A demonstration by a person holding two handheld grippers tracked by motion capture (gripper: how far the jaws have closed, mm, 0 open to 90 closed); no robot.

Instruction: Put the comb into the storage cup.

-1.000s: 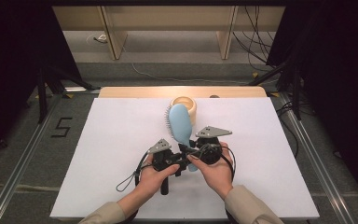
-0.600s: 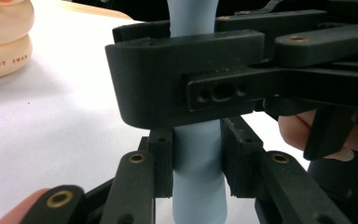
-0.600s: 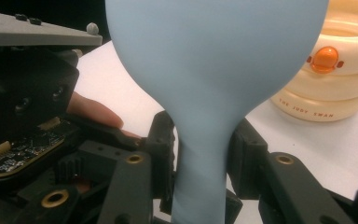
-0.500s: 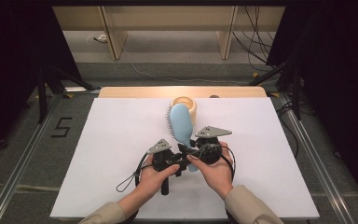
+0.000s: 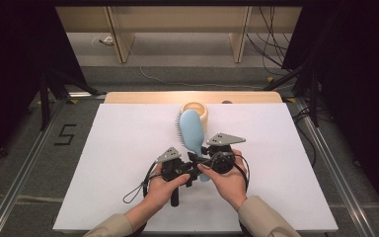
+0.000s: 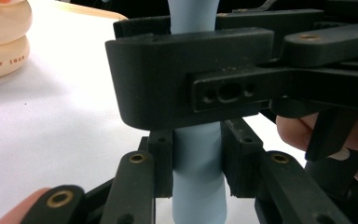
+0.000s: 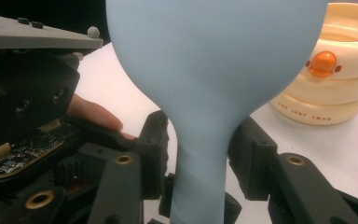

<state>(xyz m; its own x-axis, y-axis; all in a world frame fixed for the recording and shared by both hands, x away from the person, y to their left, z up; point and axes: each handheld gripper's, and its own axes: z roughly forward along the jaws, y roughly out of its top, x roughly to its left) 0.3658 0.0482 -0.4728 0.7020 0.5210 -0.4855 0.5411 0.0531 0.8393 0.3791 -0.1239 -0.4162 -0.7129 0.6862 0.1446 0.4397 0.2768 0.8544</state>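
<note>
A light blue hairbrush is held over the white table, head pointing away, bristles to the left. My left gripper is shut on the lower handle, pads pressed on both sides. My right gripper meets it from the right, just above that grip. Its jaws have just been opening. They now stand either side of the handle's neck with a gap on the right side. A finger of the right gripper crosses the handle in the left gripper view.
A cream ring-shaped container with an orange button stands just behind the brush head, near the table's wooden back edge. The white tabletop spreads out to both sides. A cable loop trails left of the left hand.
</note>
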